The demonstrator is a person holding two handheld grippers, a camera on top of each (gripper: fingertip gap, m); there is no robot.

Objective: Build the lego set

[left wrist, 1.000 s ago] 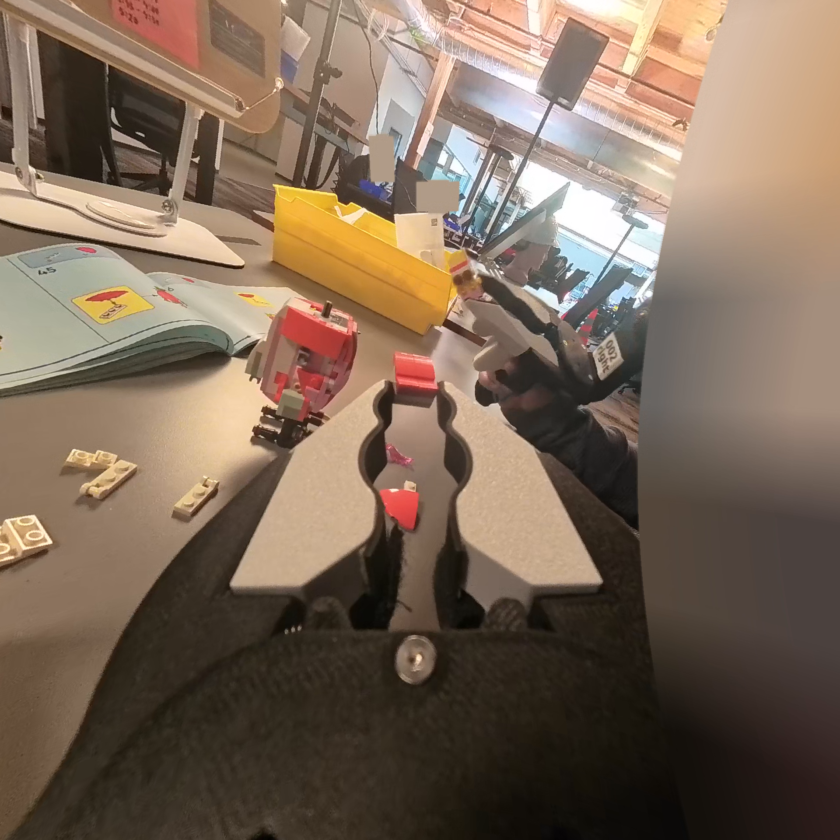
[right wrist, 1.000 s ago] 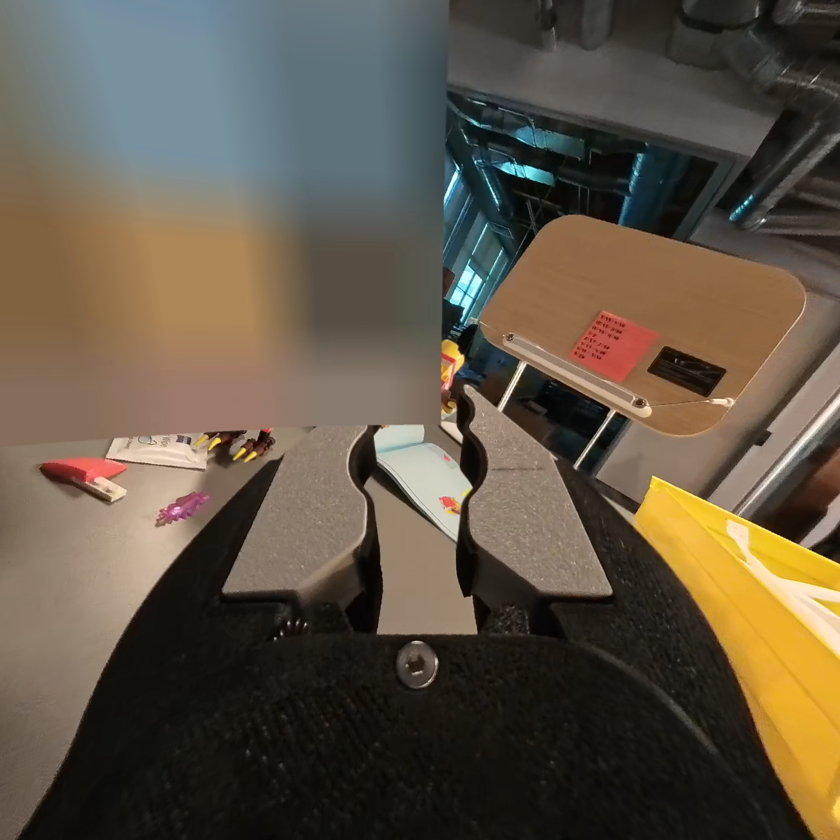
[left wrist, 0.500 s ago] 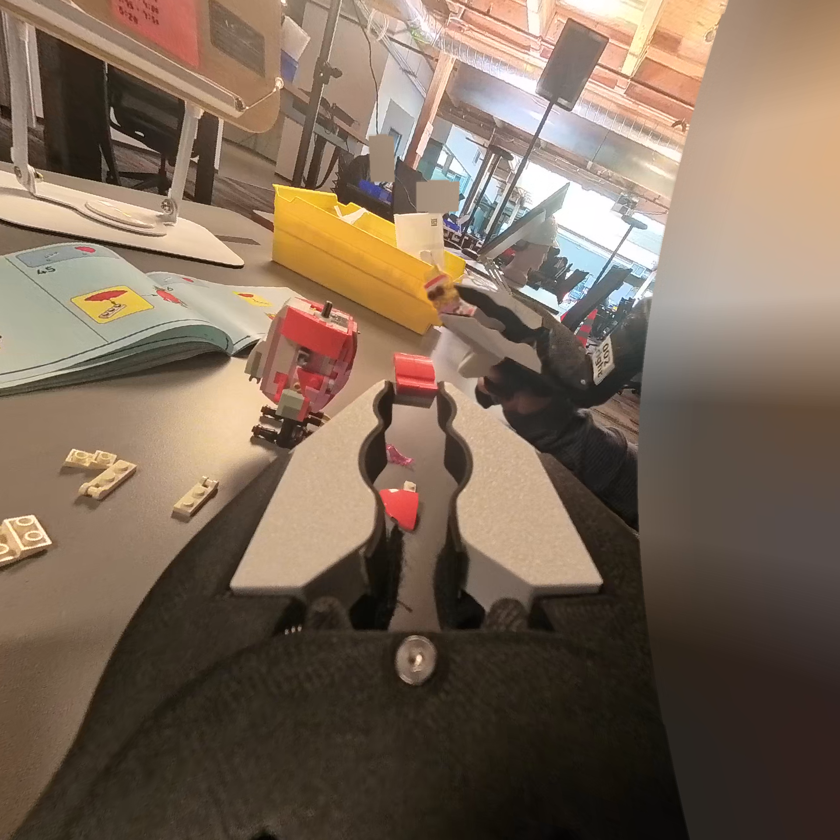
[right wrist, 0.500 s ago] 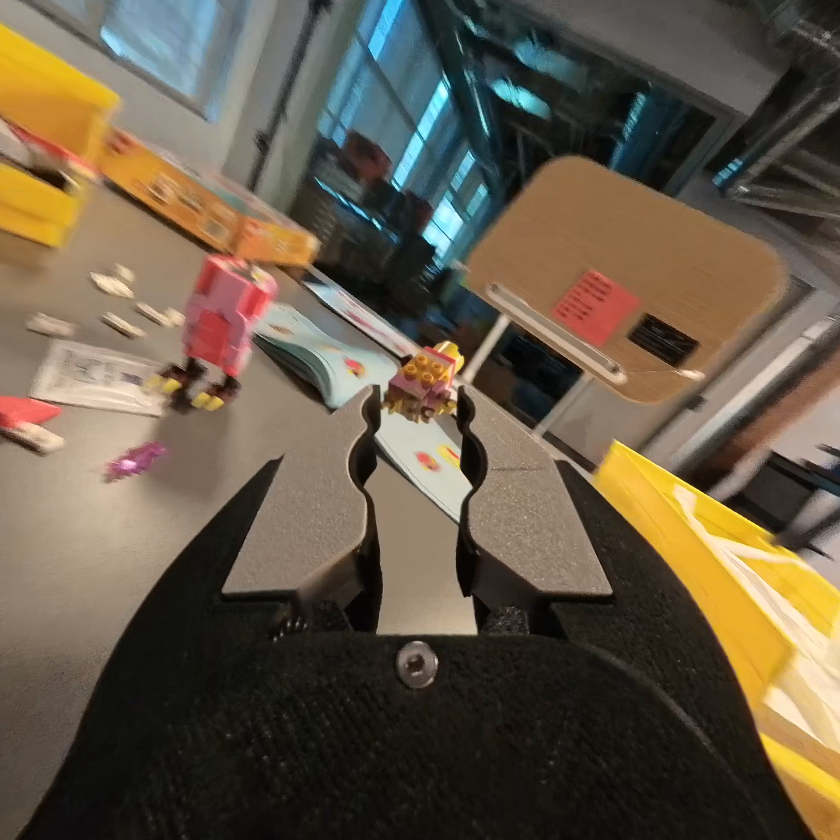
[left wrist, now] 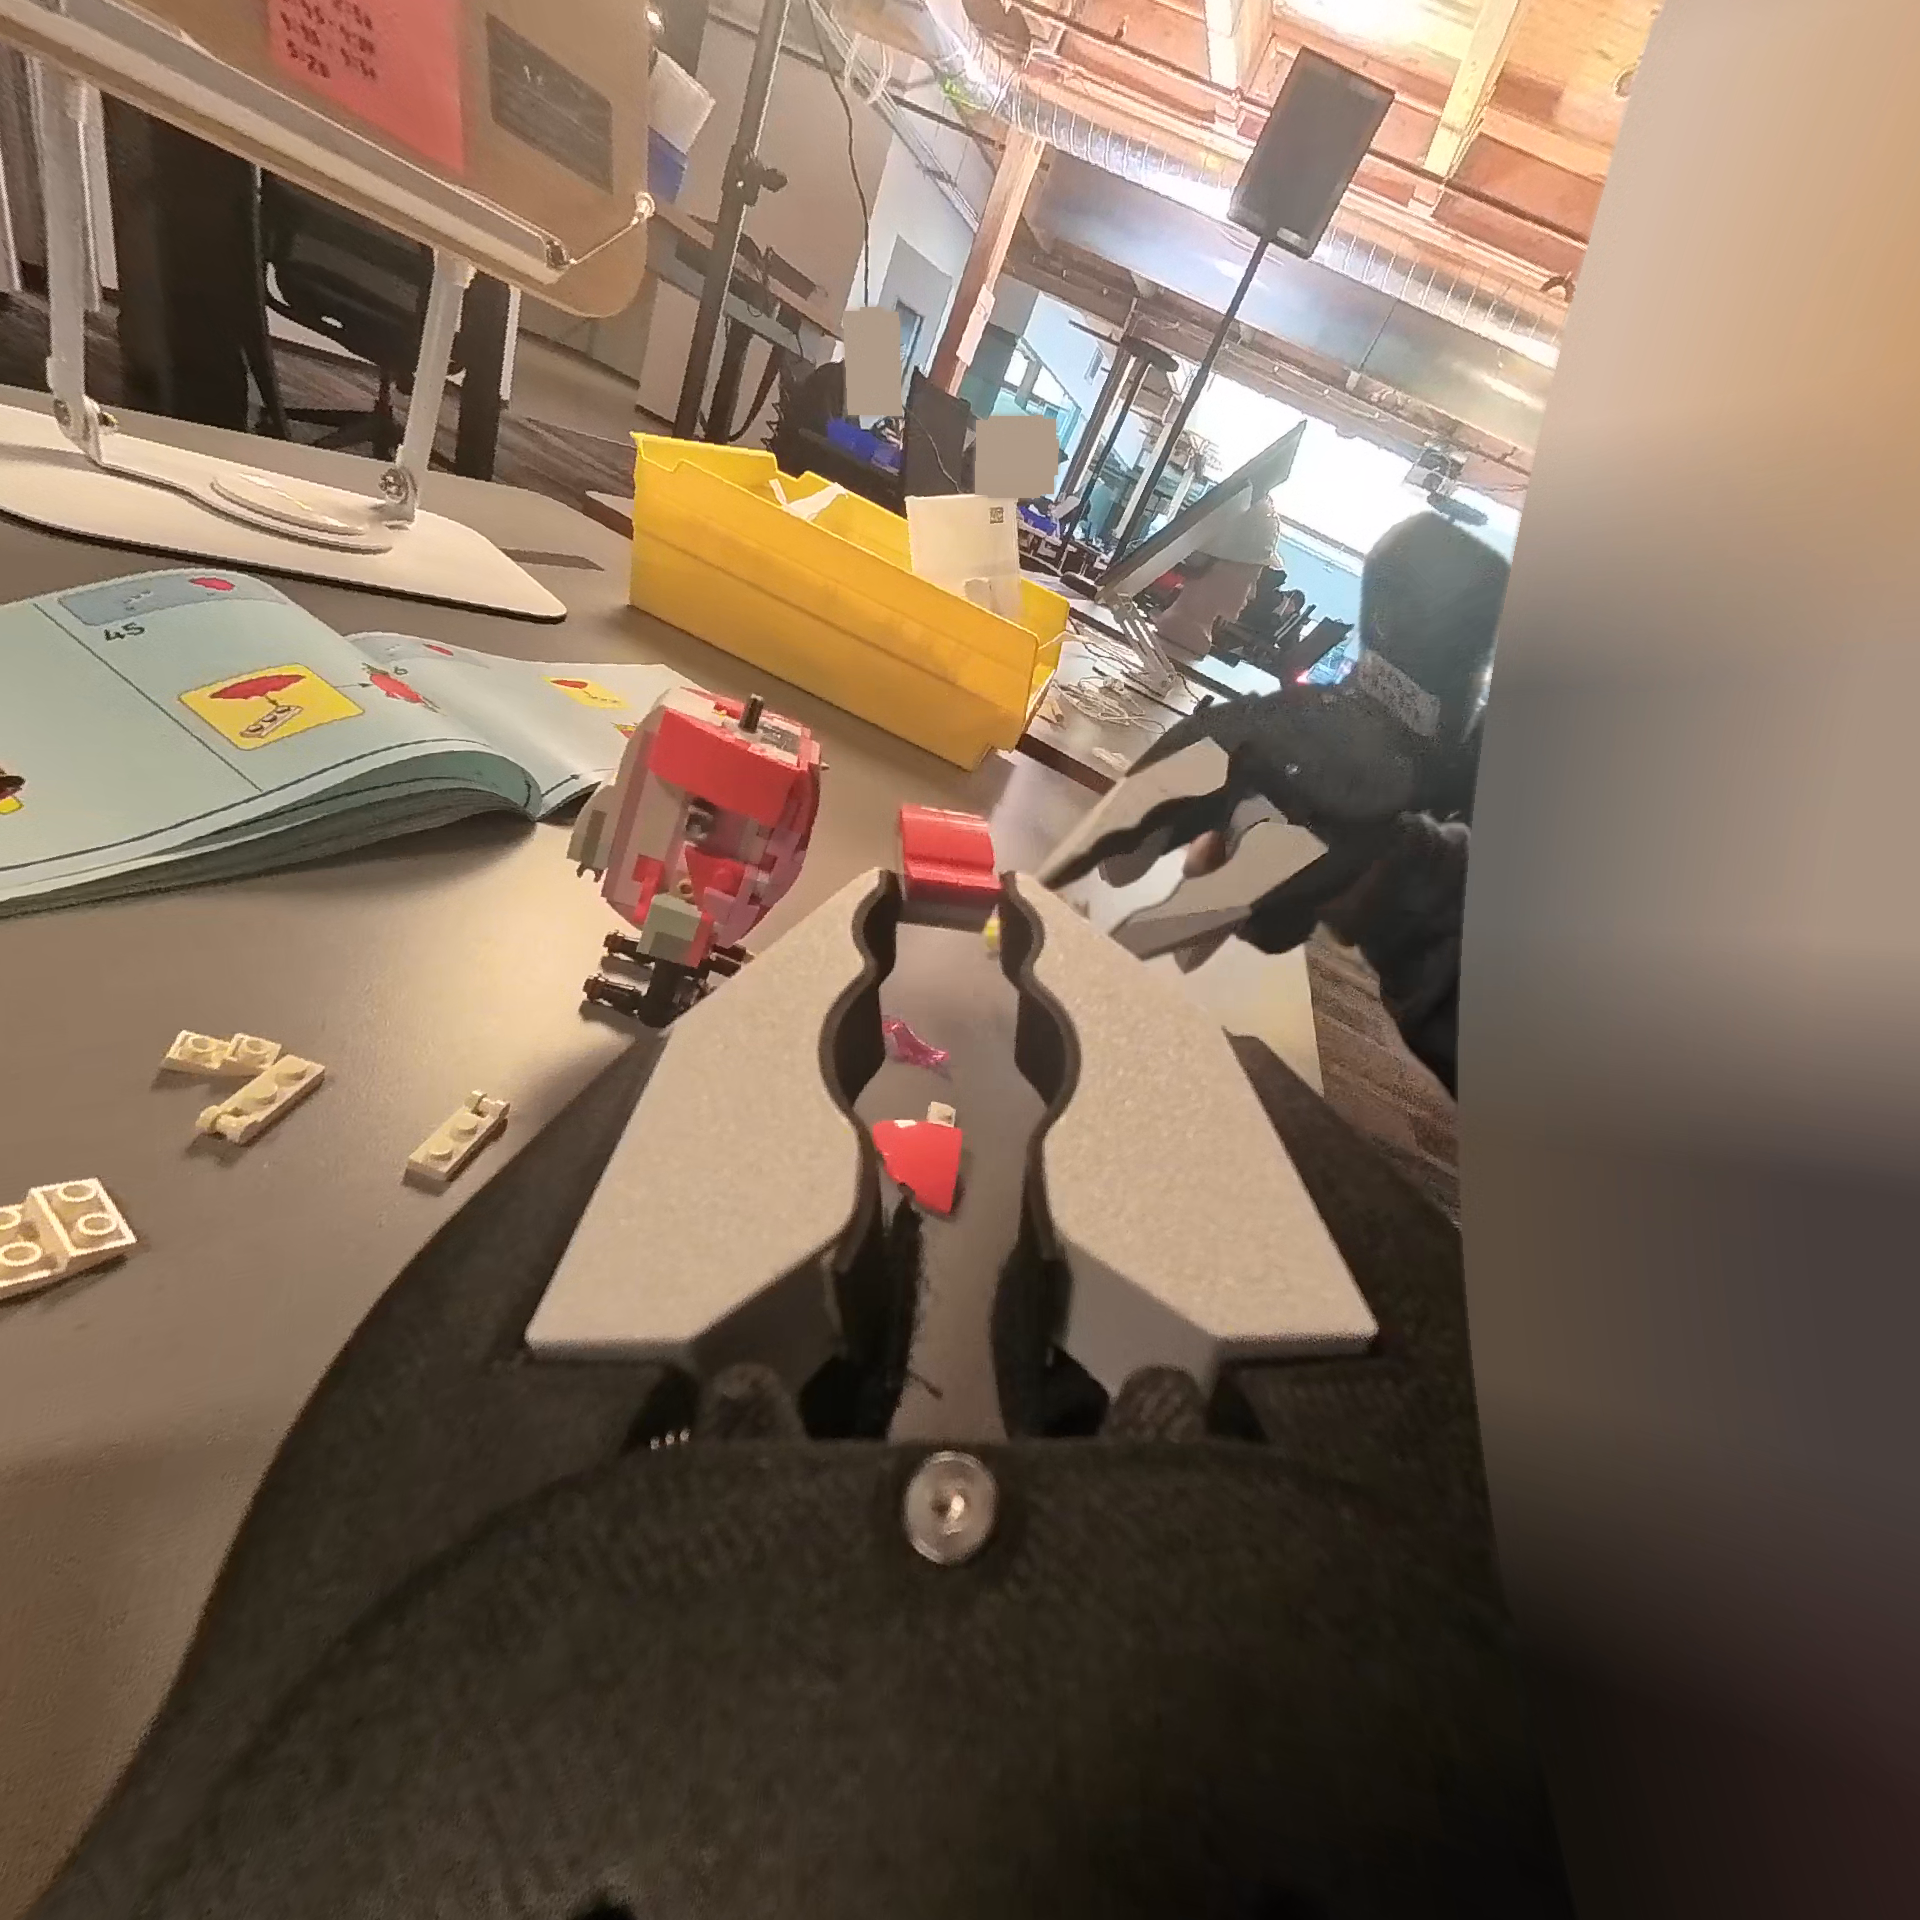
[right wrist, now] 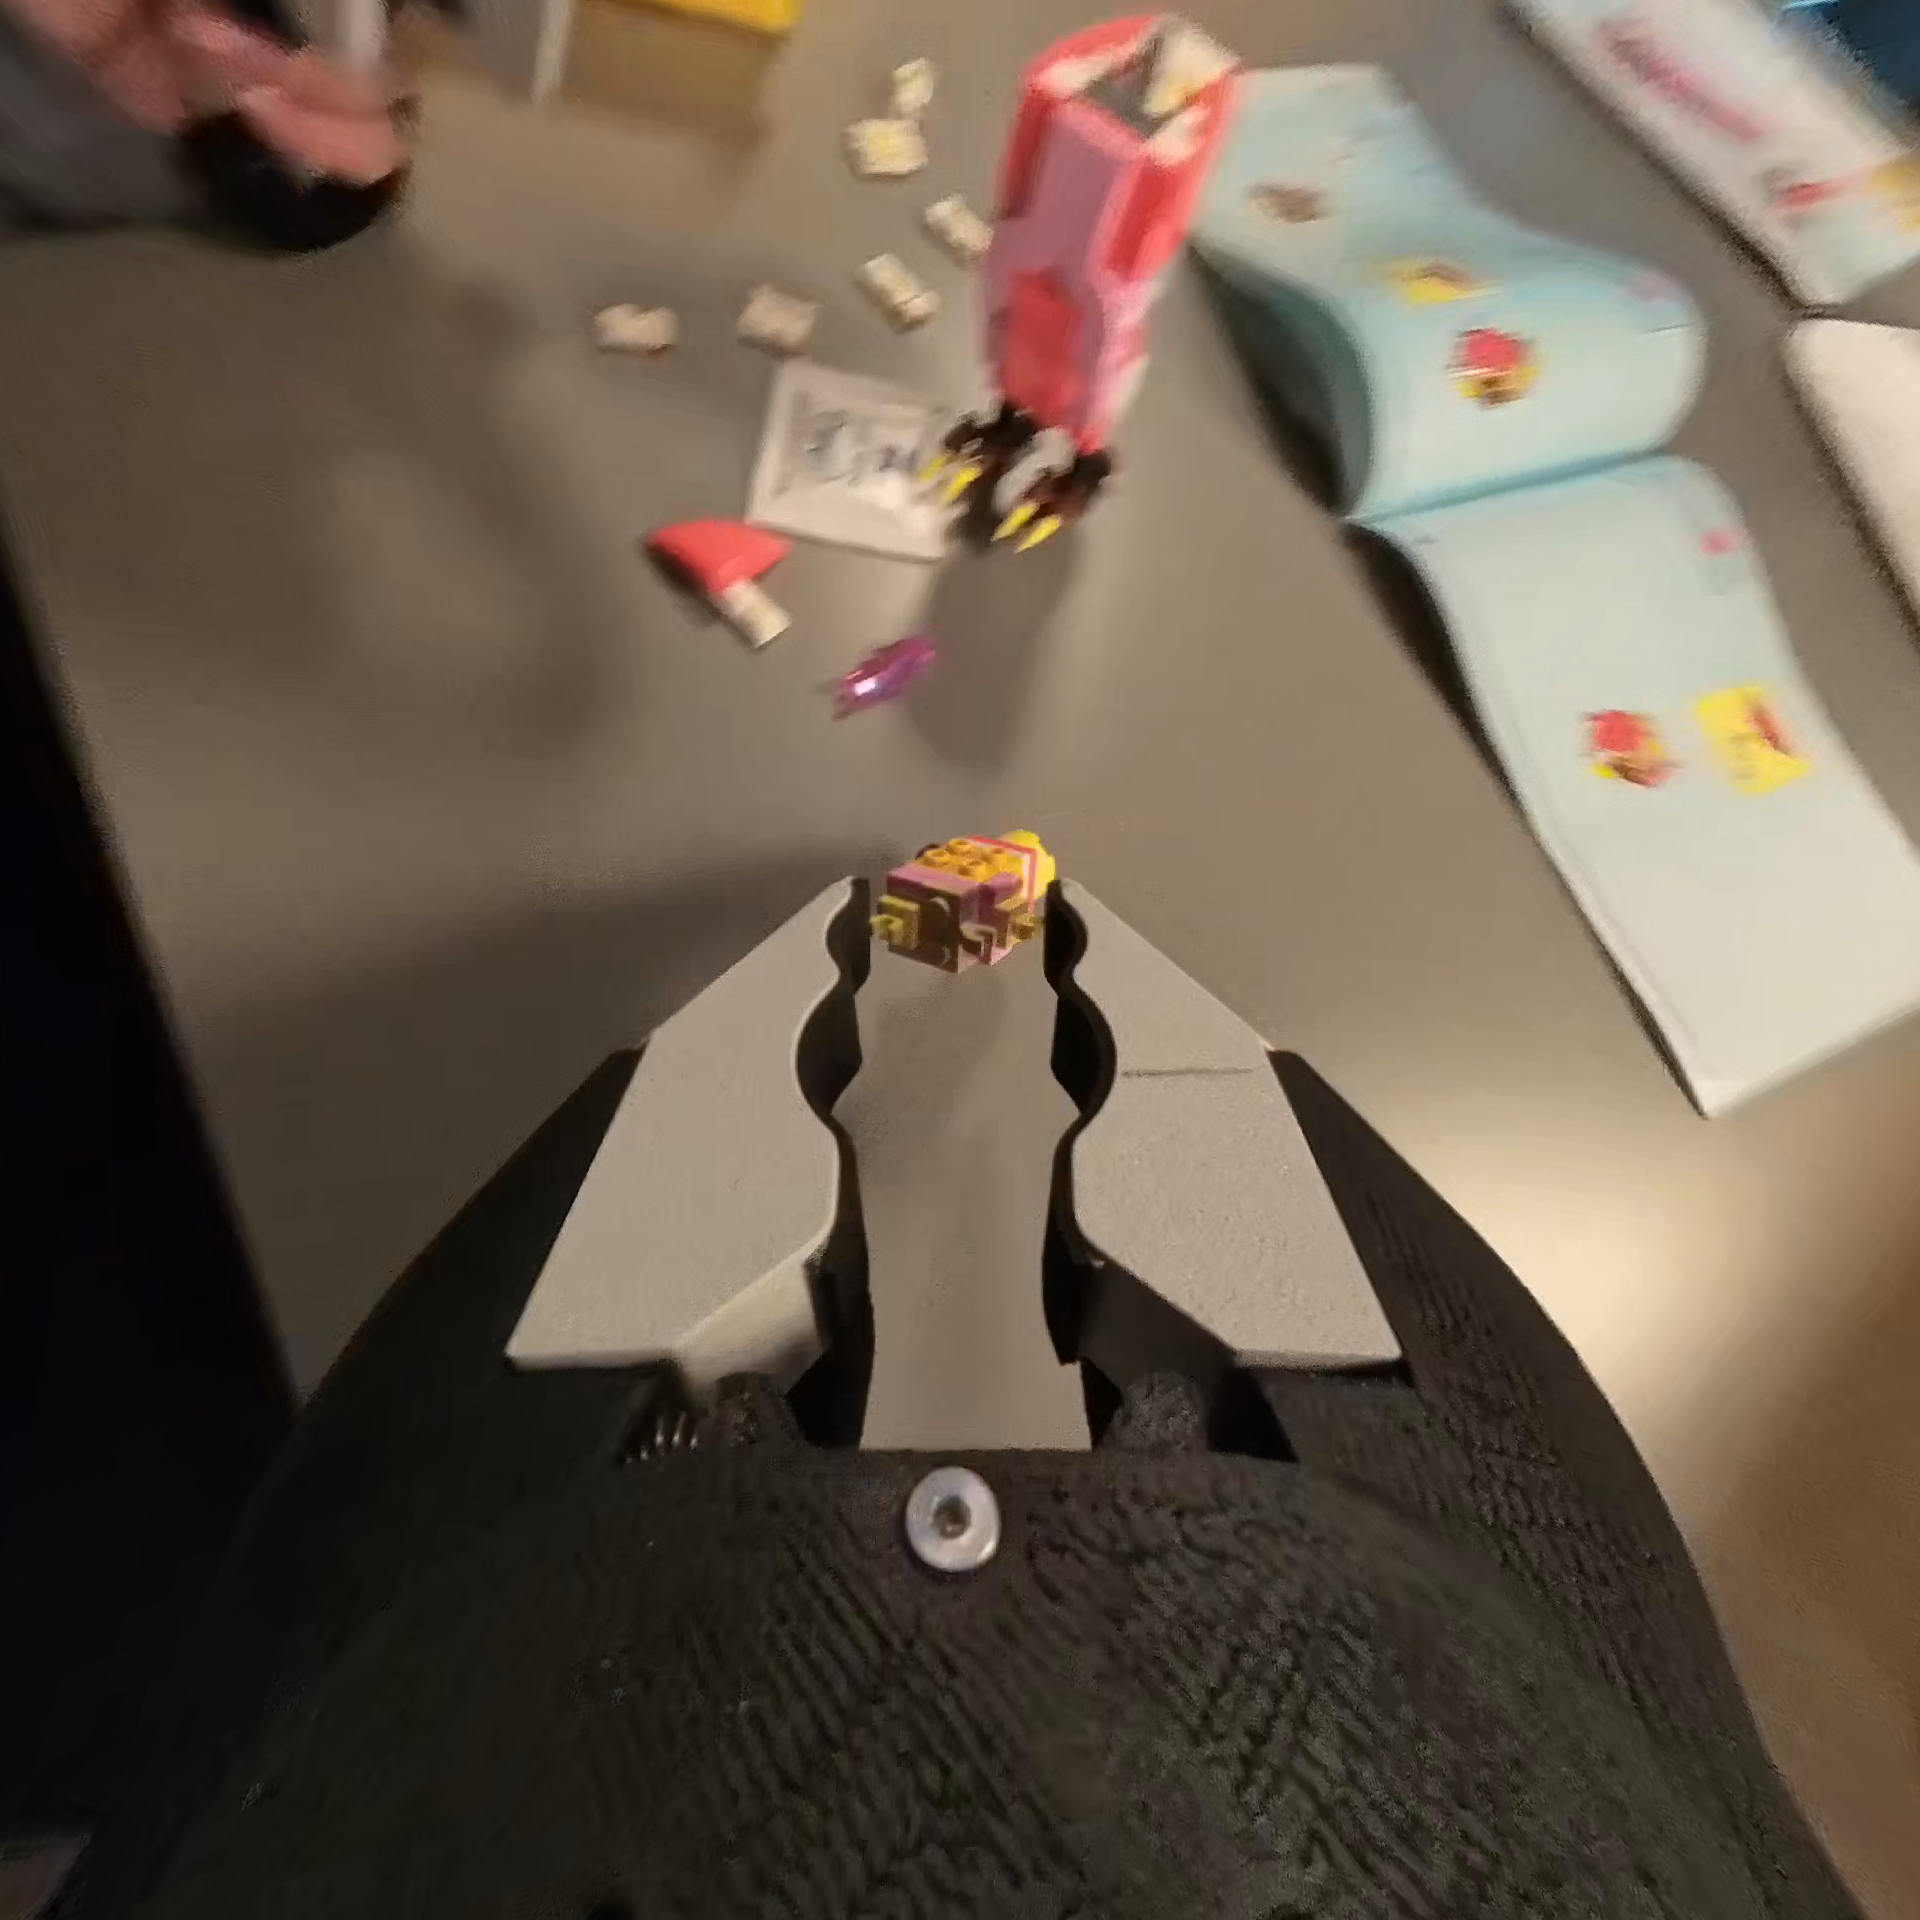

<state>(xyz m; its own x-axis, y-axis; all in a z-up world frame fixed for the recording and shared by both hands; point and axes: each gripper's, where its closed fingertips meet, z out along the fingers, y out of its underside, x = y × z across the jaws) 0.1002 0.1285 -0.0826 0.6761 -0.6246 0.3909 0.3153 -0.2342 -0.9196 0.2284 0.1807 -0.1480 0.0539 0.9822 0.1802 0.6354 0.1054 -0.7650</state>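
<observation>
Over the grey tabletop point(left wrist: 156, 966), at about ten o'clock of the left tool point(left wrist: 943, 885), the red-and-pink brick model point(left wrist: 701, 821) stands where it did before. That tool stays clamped on a red brick piece point(left wrist: 943, 847). At two o'clock, the right tool point(left wrist: 1091, 906) has dropped lower and swung downward. Its own view now looks down on the tabletop, not at the wooden stand, and it grips a small yellow-and-pink brick assembly point(right wrist: 961, 902).

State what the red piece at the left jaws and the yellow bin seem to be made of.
Red piece: likely hard moulded plastic with a smooth, slightly glossy finish, judging by its crisp rounded edges. Yellow bin: apparently rigid moulded plastic, uniformly coloured, with ribbed walls and a soft sheen.
</observation>
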